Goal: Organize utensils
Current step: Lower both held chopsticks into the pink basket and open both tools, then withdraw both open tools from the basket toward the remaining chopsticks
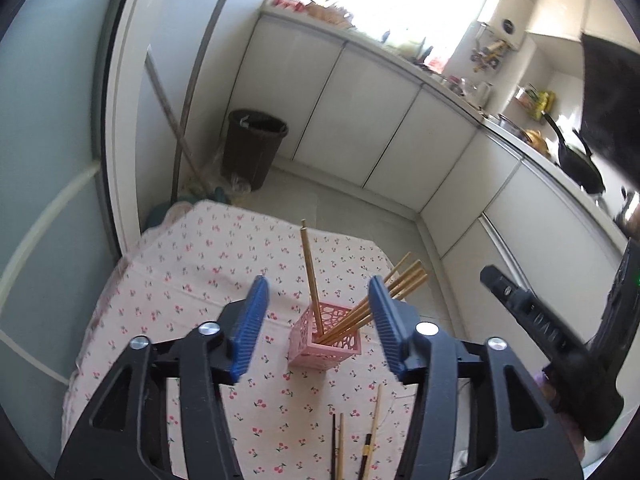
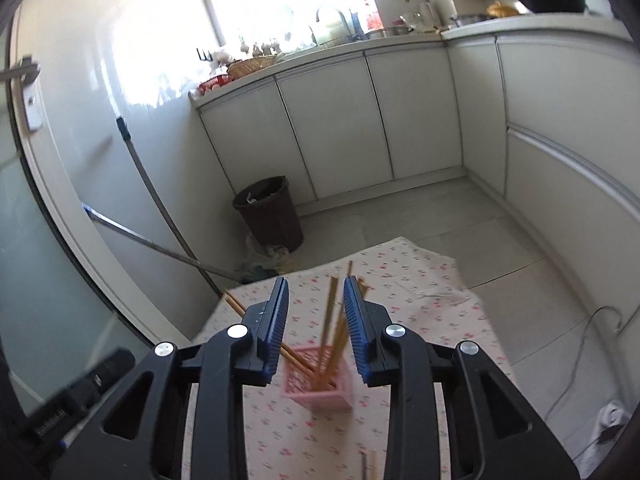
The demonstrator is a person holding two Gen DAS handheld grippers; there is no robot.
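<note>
A pink perforated holder point(image 1: 326, 344) stands on the cherry-print tablecloth point(image 1: 192, 264). It holds one upright wooden chopstick point(image 1: 310, 272) and a bunch of chopsticks point(image 1: 400, 284) leaning right. Several loose chopsticks point(image 1: 374, 420), light and dark, lie on the cloth in front of it. My left gripper point(image 1: 319, 284) hovers near the holder, open, with nothing between its blue pads. In the right wrist view the holder point(image 2: 320, 384) is blurred below my right gripper point(image 2: 317, 282). Its jaws stand apart around the chopstick tops point(image 2: 332, 300) without pressing on them.
A dark waste bin point(image 1: 256, 148) stands on the tiled floor beyond the table, with mop handles point(image 1: 188, 120) leaning on the wall beside it. White cabinets point(image 1: 360, 120) line the far and right sides. A cable point(image 2: 580, 344) lies on the floor to the right.
</note>
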